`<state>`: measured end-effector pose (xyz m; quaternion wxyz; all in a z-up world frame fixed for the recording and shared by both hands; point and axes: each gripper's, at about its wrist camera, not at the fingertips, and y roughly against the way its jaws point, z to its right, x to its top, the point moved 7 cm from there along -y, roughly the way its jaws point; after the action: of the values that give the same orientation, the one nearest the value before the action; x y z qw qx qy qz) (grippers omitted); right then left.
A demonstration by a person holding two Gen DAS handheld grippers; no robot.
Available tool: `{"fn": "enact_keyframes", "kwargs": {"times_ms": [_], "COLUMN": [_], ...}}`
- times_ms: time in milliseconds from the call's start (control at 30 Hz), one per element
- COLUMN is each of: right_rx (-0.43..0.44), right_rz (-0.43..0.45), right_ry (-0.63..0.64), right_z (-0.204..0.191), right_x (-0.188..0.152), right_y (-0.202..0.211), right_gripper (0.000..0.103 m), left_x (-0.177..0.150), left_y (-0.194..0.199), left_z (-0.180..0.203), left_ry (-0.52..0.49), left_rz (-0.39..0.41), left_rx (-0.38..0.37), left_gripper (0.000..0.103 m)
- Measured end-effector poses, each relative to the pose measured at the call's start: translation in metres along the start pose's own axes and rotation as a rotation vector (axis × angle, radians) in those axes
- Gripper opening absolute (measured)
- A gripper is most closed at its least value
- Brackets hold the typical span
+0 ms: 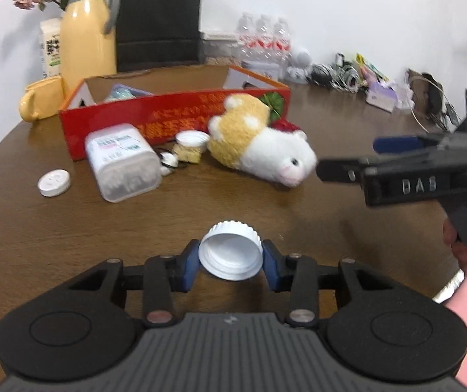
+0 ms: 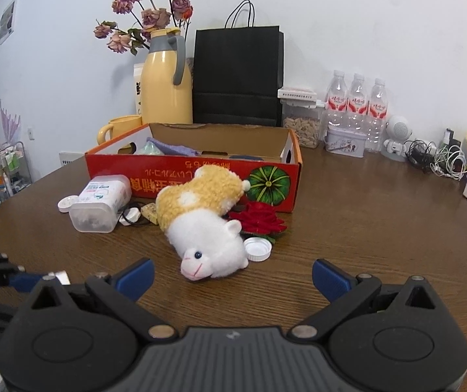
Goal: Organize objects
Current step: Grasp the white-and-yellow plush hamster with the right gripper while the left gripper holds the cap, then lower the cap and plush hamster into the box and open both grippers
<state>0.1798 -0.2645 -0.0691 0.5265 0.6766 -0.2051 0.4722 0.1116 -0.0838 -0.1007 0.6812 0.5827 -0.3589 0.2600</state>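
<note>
Both wrist cameras look low and close across the table, sharing the red box

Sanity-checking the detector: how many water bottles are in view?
3 water bottles, standing in a row by the back wall: left one, middle one, right one, behind a tin. No others seen.

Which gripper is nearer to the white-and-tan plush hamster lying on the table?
Right. The right gripper is open with the white-and-tan plush hamster just ahead of its fingertips. The left gripper is farther back, shut on a white ribbed plastic cap.
</note>
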Motion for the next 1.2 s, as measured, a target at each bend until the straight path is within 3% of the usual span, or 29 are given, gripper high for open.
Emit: {"fn": "enact_keyframes", "kwargs": {"times_ms": [400, 567, 767, 900, 1100, 1200], "right_rx": [0.072, 0.072, 0.130, 0.125, 0.138, 0.137], "right_rz": [0.022, -0.024, -0.063, -0.118, -0.064, -0.027], "right_ry": [0.045, 0.100, 0.127, 0.133, 0.145, 0.146], "right_z": [-0.021, -0.029, -0.033, -0.033, -0.039, -0.043], "right_x": [0.017, 0.023, 0.025, 0.022, 0.024, 0.031], "right_y": [-0.038, -0.067, -0.088, -0.101, -0.085, -0.074], "right_gripper": [0.100, 0.090, 0.080, 0.064, 0.049, 0.048], "left_x": [0.020, 0.024, 0.023, 0.023, 0.026, 0.031], "left_y": [0.012, 0.017, 0.017, 0.016, 0.014, 0.014], "left_z": [-0.047, -0.060, -0.066, -0.069, -0.076, -0.077], "left_ry": [0.075, 0.086, 0.092, 0.103, 0.110, 0.103], "left_rz": [0.092, 0.109, 0.119, 0.124, 0.133, 0.146], "left_rx": [0.075, 0.087, 0.071, 0.063, 0.061, 0.058], "left_gripper": [0.041, 0.041, 0.041, 0.041, 0.041, 0.041]}}
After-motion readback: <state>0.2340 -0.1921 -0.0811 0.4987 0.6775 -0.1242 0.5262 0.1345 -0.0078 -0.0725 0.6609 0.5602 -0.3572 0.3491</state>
